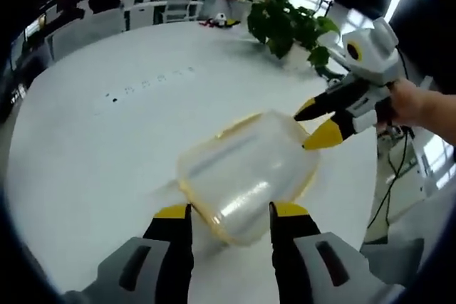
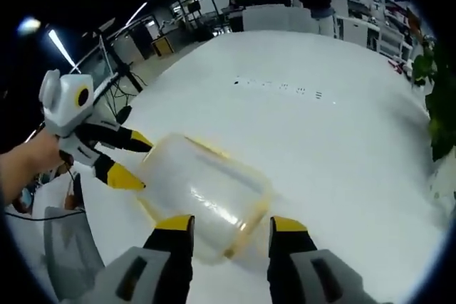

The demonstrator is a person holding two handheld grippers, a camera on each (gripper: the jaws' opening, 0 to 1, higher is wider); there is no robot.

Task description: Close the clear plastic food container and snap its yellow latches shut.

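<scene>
Two open grippers, left gripper, right gripper, flanking container edges, table.

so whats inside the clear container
Nothing clear shows through the container: its blurred plastic walls look pale and empty, with the white table beneath. Anything small on its floor, or behind the yellow rim, cannot be made out.

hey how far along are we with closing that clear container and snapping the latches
The lid looks to be on: the clear container sits on the white table with its yellow rim closed all round. In hand: the left gripper and right gripper, both open, are at opposite ends of it. Left: pressing the latches shut; motion blur hides whether any has snapped.
</scene>
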